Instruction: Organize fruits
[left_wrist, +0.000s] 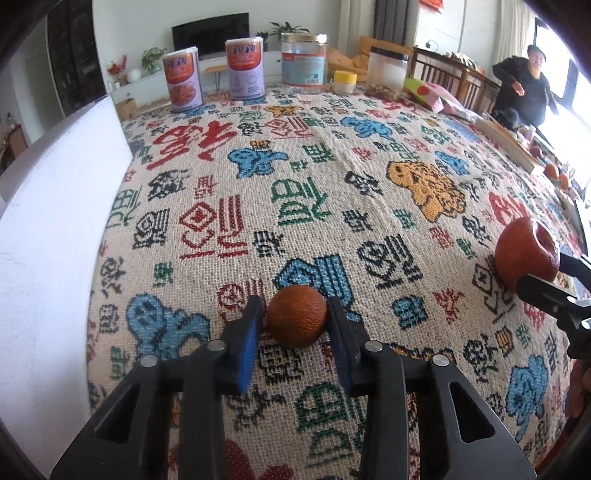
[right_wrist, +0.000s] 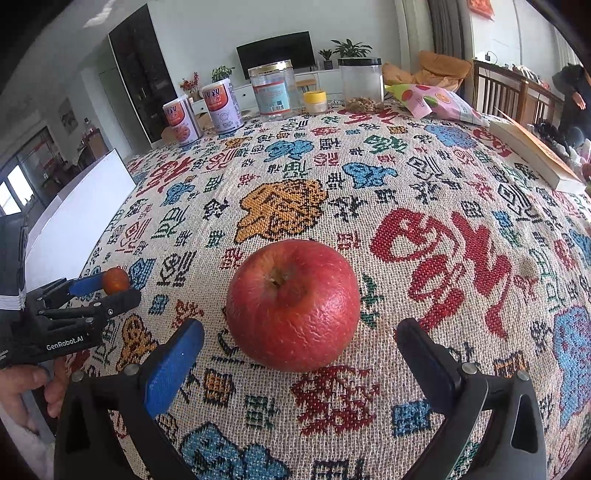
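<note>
My left claw (left_wrist: 295, 314) has closed on the orange (left_wrist: 297, 315): both blue pads sit tight against its sides, and the fruit rests on the desk (left_wrist: 332, 177) between them, low in the left wrist view. From the right wrist view the same claw (right_wrist: 110, 286) shows at the far left edge, pinching the orange (right_wrist: 115, 280), with my hand (right_wrist: 22, 387) below it on the handle.

My right claw (right_wrist: 299, 341) stands wide open. The apple (right_wrist: 293, 304) sits stem-up on the desk just ahead of the fingertips, centred between them, and neither pad touches it. In the left wrist view that claw (left_wrist: 546, 275) comes in from the right edge beside the apple (left_wrist: 526, 254); I cannot tell from there whether a finger touches it.

The patterned cloth covers the whole desk. Along its far edge stand two cans (left_wrist: 183, 79), a labelled jar (left_wrist: 304, 59), a small yellow-lidded pot (left_wrist: 345, 82), a clear jar (left_wrist: 388, 70) and a pink snack bag (right_wrist: 436, 101). A book (right_wrist: 532, 147) lies at the right edge. A person (left_wrist: 528, 88) in dark clothes sits beyond the desk at the right.
</note>
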